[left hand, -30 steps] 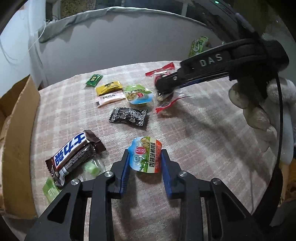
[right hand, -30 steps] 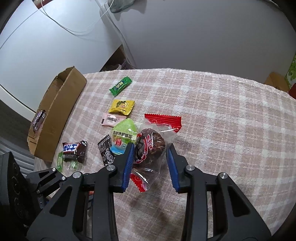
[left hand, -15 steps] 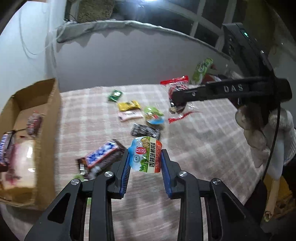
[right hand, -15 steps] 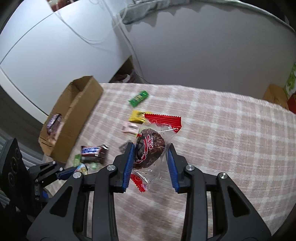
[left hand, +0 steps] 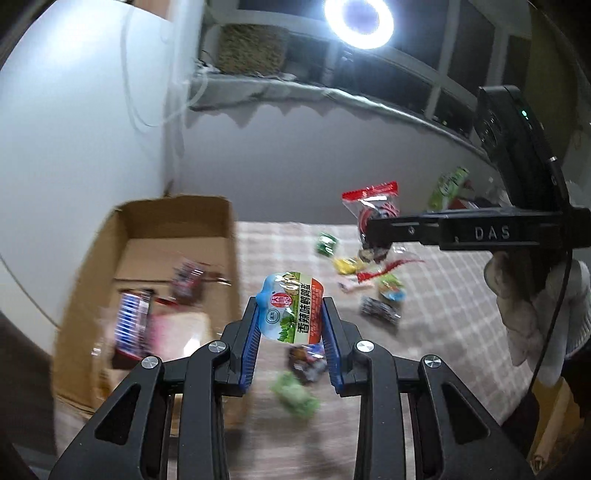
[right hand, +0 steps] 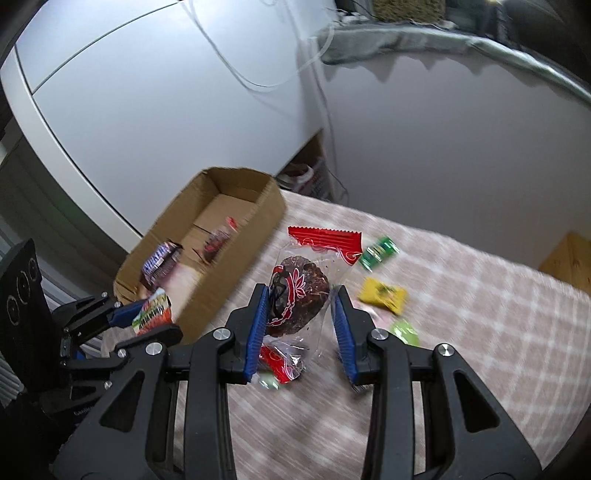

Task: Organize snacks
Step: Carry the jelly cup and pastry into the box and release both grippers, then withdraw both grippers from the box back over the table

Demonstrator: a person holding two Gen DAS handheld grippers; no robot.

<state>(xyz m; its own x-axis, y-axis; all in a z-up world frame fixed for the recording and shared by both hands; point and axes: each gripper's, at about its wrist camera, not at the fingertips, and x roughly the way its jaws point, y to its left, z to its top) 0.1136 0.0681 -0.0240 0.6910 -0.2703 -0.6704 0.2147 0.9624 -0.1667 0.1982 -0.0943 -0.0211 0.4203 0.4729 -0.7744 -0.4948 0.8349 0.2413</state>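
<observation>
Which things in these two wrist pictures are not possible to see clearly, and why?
- Left wrist view: snacks inside the cardboard box are smeared by motion blur; labels unreadable.
- Left wrist view: green snack on the tablecloth, blurred, type unclear.
- Right wrist view: a green packet partly hidden behind the right gripper.

Looks like a room in a home, set up for recording. Pink-and-white checked cloth (right hand: 480, 332) spread over the worktop, an open brown cardboard box (right hand: 258, 221) at its left edge with wrapped snacks inside, and loose sweets in small bright wrappers (left hand: 380, 295) scattered toward the far edge. Plain white walls behind, a thin white cable (right hand: 236, 70) hanging down one. Round white ring light (left hand: 358, 18) glowing above dark window panes (left hand: 454, 88), grey fabric (right hand: 388, 40) draped along the ledge below.
</observation>
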